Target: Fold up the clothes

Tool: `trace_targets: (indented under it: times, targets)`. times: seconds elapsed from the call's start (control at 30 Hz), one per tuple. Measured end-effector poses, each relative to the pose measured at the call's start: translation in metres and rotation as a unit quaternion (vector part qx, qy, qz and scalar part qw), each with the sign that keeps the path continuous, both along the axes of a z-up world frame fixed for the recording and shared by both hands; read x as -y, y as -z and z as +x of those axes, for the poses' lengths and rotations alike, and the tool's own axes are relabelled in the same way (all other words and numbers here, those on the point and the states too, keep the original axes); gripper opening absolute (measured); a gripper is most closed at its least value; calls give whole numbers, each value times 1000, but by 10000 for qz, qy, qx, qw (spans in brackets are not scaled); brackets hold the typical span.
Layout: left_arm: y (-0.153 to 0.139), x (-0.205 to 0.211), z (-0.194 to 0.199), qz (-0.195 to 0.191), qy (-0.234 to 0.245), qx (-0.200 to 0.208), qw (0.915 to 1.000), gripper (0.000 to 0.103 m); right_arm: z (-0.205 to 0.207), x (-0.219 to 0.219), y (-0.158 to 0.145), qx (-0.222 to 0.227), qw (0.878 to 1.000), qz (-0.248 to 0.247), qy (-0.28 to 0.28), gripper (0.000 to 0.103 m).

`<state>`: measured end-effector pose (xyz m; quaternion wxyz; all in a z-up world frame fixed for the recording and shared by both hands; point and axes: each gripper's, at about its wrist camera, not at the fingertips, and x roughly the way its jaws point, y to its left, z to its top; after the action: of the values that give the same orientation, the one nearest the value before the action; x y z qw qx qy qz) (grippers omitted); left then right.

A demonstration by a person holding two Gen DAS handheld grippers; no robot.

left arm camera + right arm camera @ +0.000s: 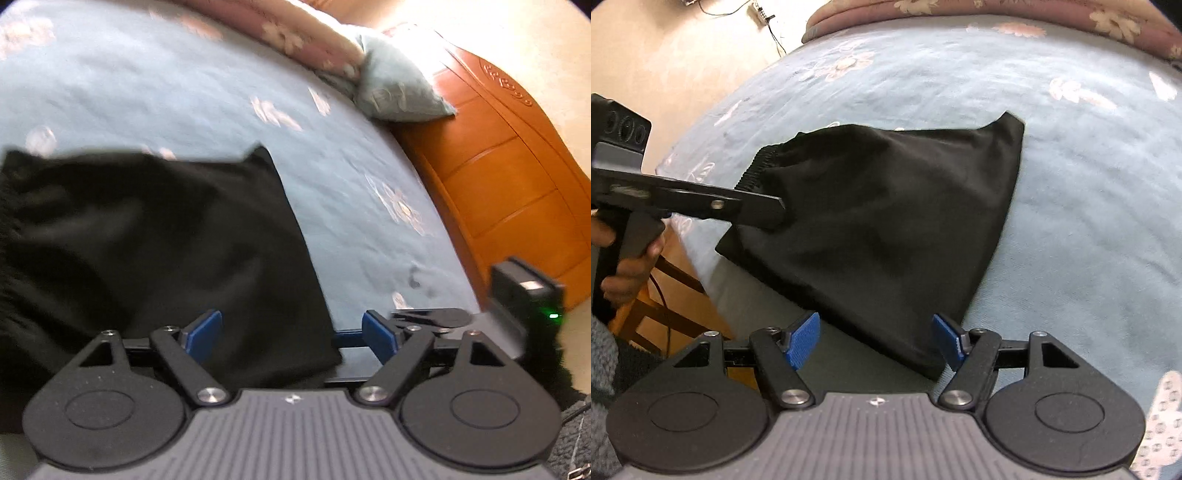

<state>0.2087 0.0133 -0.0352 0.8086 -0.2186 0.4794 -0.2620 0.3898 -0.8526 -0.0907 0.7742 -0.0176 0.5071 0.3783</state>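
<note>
Blue bedspread [1071, 206], folded black garment [886, 221] at its near edge, wide bare fabric beyond.

A black garment [886, 221] is laid flat on the light blue bedspread [1071, 221], folded into a roughly triangular shape. A ribbed elastic band [757, 166] is seen at its left edge. One pointed corner is turned up at the far right.
</note>
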Motion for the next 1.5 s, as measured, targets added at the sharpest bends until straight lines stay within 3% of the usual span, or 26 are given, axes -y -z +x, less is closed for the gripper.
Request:
trace_targets:
  times: [0.1,0.2,0.3,0.4,0.5,0.57,0.7,0.87,1.1,1.23,1.37,1.5]
  targets:
    - [17,5,0,286,-117,-328,9990,82,1,3,13,-155,9998,-19,125,73]
    - [5,3,-1,305,-123,-117,9994,83,-1,14,5,-8,9994,30,338,72]
    - [-9,3,5,620,-169,111,9979,83,5,20,-4,151,9983,335,445,72]
    - [-19,7,3,822,-219,238,9961,83,16,15,5,-10,9967,674,459,72]
    - [-24,14,2,968,-152,328,9946,83,19,18,28,-166,9967,433,673,66]
    - [-28,15,5,1065,-77,381,9936,83,17,30,28,-214,9940,650,857,66]
    - [-32,35,23,1019,245,560,9929,83,11,41,16,-66,9917,764,1034,67]
    - [-26,92,56,1069,906,898,9861,83,7,60,20,-72,9882,724,1347,71]
    - [26,134,95,1142,1032,318,9876,83,-4,96,37,-227,9790,614,1930,71]
    - [8,139,98,1080,1150,496,9862,85,-8,112,42,-305,9732,817,2129,72]
    - [-11,139,123,1363,836,878,9832,85,-9,117,43,-283,9728,916,2108,75]
    - [5,141,162,1593,302,720,9841,85,-7,117,44,-254,9735,971,2055,75]
